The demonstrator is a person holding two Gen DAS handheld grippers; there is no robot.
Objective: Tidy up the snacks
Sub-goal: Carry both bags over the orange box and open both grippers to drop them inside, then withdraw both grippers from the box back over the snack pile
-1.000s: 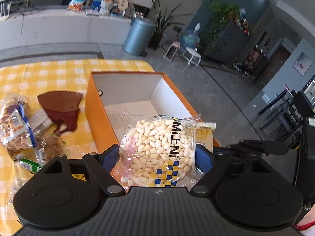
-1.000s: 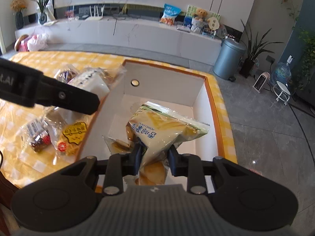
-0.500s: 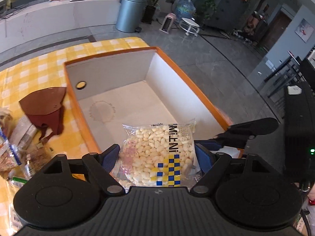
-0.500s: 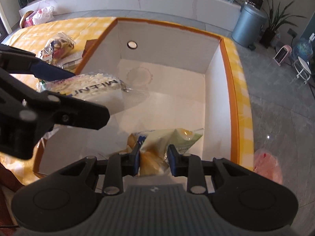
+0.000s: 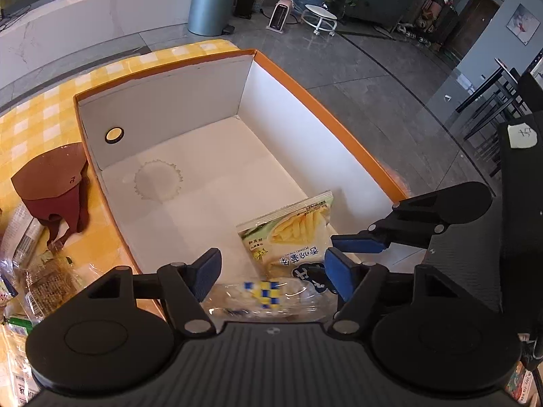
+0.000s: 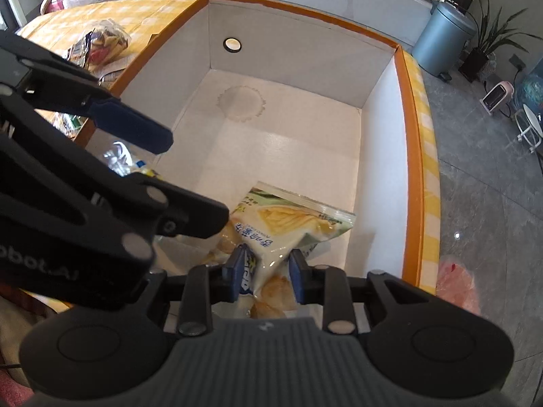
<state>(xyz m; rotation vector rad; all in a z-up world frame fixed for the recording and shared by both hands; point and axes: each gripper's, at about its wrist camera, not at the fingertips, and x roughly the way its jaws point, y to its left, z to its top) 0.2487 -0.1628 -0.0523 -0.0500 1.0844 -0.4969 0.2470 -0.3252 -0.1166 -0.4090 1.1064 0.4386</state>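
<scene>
The bench (image 5: pixel 44 115), under a yellow checked cloth, carries the orange box (image 5: pixel 305 95), and everything here is placed from that box. The box's white floor is mostly bare, with only a faint round stain toward its far wall. Two snacks lie in its near corner: the potato stick bag (image 5: pixel 292 234) against the near right wall, and the clear checked-label packet (image 5: pixel 261 295) just beside it, blurred, at the near edge.

The left hand-held gripper (image 5: pixel 271 273) hangs over that near edge with its fingers spread wide and nothing between them; the clear packet lies below them, apparently released. The right hand-held gripper (image 6: pixel 263 273) is clamped on the near end of the potato stick bag, which rests on the box floor.

By this showing the task is at an early stage: two packets are in, one not yet let go. More remain outside the box's left wall: a heap of wrapped snacks (image 5: pixel 37 281) on the cloth, and another clear bag of snacks (image 6: pixel 101 42) further along that side. A brown leather piece (image 5: pixel 51 186) lies against the left wall among them. The two grippers crowd the same near corner, so each is the other's likeliest obstacle on withdrawing.
</scene>
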